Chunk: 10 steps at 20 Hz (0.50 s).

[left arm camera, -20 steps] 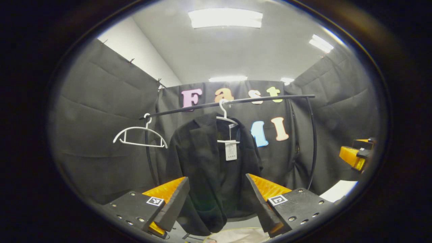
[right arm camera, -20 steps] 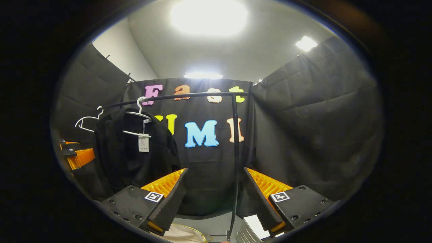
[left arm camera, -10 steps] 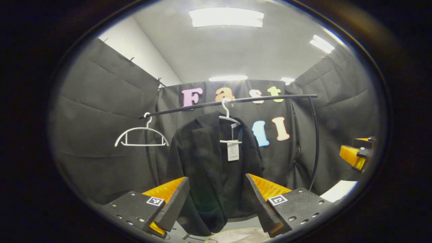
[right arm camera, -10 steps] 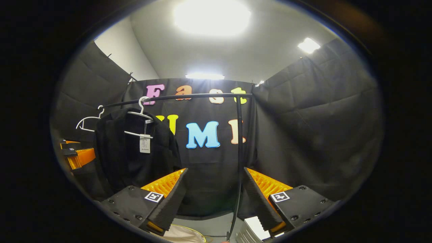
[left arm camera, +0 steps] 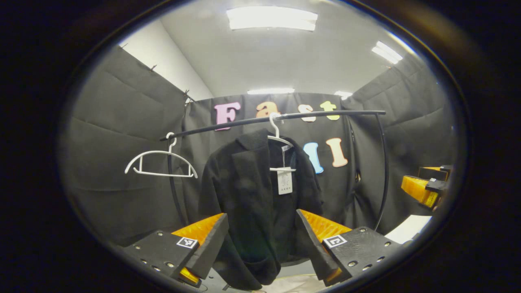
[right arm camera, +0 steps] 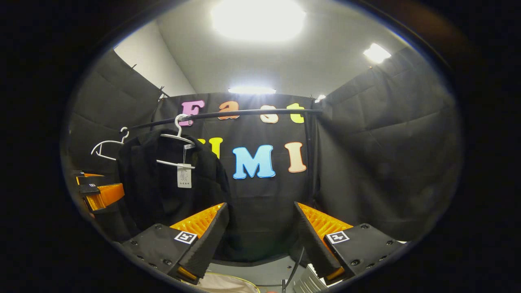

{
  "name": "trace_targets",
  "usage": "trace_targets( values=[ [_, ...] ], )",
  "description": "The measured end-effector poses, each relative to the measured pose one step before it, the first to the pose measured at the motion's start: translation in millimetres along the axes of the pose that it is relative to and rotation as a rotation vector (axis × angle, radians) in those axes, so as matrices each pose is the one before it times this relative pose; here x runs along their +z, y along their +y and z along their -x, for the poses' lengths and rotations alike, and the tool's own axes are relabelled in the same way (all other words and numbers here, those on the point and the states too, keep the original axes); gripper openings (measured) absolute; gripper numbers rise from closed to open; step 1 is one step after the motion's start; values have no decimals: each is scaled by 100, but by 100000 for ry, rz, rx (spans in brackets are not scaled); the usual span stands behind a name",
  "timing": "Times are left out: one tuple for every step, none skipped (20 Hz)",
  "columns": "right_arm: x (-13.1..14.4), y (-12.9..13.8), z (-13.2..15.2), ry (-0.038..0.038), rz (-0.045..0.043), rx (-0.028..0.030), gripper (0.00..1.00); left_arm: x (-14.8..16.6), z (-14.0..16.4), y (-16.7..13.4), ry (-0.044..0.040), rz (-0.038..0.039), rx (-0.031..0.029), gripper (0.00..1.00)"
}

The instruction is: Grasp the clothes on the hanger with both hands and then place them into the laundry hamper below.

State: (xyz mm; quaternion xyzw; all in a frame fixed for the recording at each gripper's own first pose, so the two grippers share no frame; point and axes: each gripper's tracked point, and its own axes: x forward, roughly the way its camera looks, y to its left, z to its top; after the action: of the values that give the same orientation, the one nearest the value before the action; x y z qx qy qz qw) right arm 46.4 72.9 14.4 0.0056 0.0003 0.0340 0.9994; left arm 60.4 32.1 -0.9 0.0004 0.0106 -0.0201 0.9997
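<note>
A black jacket [left arm camera: 252, 203] hangs on a white hanger [left arm camera: 281, 140] from a black rail [left arm camera: 325, 115], with a paper tag [left arm camera: 285, 183] at its collar. My left gripper [left arm camera: 261, 215] is open, short of the jacket's lower half and not touching it. In the right gripper view the jacket [right arm camera: 163, 191] hangs to the left on its hanger [right arm camera: 177, 136]. My right gripper [right arm camera: 260, 211] is open and faces the wall right of the jacket. A pale hamper [left arm camera: 293, 285] [right arm camera: 228, 286] lies below.
An empty white hanger [left arm camera: 160, 162] [right arm camera: 106, 147] hangs at the rail's left end. The rack's curved side post [left arm camera: 384, 171] stands on the right. Each view catches the other gripper at its edge: the right gripper [left arm camera: 423, 189] and the left gripper [right arm camera: 99, 194].
The jacket has grown slightly larger in the left gripper view. In the right gripper view the jacket and rail have slid to the right. Both grippers stay open.
</note>
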Motion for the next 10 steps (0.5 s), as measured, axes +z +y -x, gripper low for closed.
trace_targets(
  values=[
    [206,751,-583,-168,414,2153,99,150,-442,-20,-201,-797,250,96],
    [79,646,-718,-450,155,2147,99,160,-201,-132,-351,-890,144,96],
    [280,606,-738,-644,-464,2089,99,221,-408,-72,-366,-863,361,96],
    [83,512,-680,-301,-963,2268,97,83,-320,-113,-238,-742,488,96],
    [101,575,-780,-270,-1260,2559,99,118,-458,-63,-133,-571,992,96],
    [138,545,-875,-388,-1203,2597,99,-173,-609,-430,172,-309,1008,96],
    [73,350,-921,-324,-1087,2572,99,-30,-546,-151,166,-259,1265,96],
    [38,323,-965,-164,-987,2670,99,-42,-460,-67,284,-298,1563,96],
    [82,211,-876,-201,-971,2598,99,-57,-573,-189,638,-308,1998,96],
    [-33,101,-1058,286,-927,2362,99,69,-579,-226,768,-130,1691,96]
  ],
)
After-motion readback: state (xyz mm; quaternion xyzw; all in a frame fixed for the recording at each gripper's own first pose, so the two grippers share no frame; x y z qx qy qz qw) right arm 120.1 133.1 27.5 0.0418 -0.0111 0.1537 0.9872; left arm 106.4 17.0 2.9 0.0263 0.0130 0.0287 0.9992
